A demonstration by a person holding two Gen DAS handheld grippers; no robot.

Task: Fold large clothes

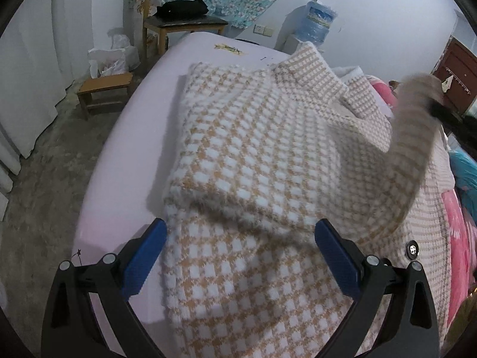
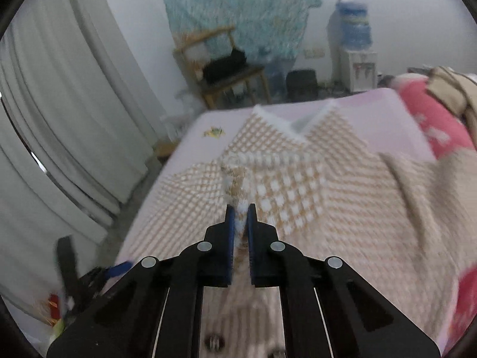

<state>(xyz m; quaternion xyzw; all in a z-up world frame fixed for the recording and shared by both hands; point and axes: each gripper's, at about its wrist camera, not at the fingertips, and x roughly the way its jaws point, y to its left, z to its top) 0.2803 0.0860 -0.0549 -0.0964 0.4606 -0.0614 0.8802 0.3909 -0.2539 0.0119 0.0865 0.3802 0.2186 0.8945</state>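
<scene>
A large tan-and-white checked coat lies spread on the pale pink bed, its left side folded over onto the body. My left gripper hovers open just above the coat's near part, blue pads wide apart with nothing pinched. In the right wrist view the coat is blurred. My right gripper is shut on a fold of the coat's fabric, which stands up between the blue pads. In the left wrist view a blurred strip of coat is lifted at the right by a dark gripper tip.
A wooden chair with a black item stands beyond the bed, beside a small wooden stool and a water dispenser. White curtains hang on the left. Pink floral bedding lies along the bed's right side.
</scene>
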